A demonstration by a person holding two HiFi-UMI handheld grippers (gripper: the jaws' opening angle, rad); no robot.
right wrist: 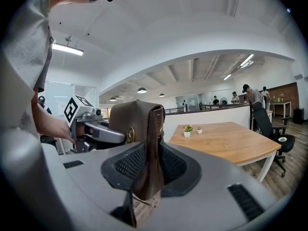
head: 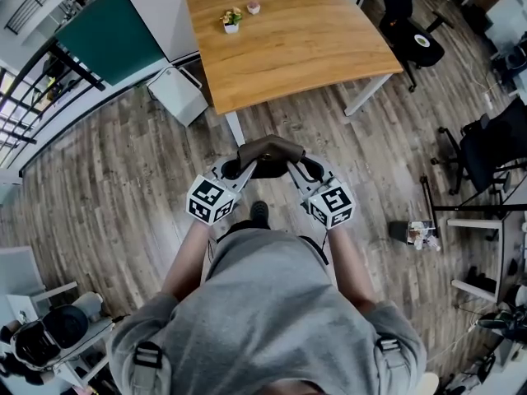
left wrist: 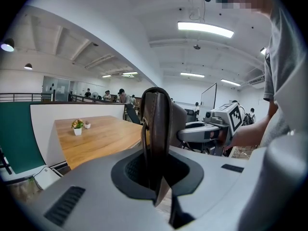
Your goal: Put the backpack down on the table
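A person in a grey top holds a brown leather backpack (head: 270, 156) in the air between two claws, just short of the near edge of the wooden tabletop (head: 321, 44) and above the plank floor (head: 123, 188). The left claw (left wrist: 155, 155) is nearly together, pinched on a thin leather edge or strap at the bag's left side. The right claw (right wrist: 148, 160) stands wider, clamped on a thicker fold of leather at the bag's right side. The bag hangs clear of the tabletop and touches nothing but the two claws. A small potted plant (head: 231, 20) and a smaller pot (head: 254, 7) sit near the far left corner of the tabletop, well apart from the bare near half where the bag would most likely land.

The leather looks thick yet soft, so the bag will probably sag and slump once it is set on the tabletop, not stand firm. Its weight seems moderate and is shared by the two side grips. Smooth leather could creep between the pads, the thin left pinch being the likelier to slip. Holds on both sides near the top seams look like the soundest places to take it.
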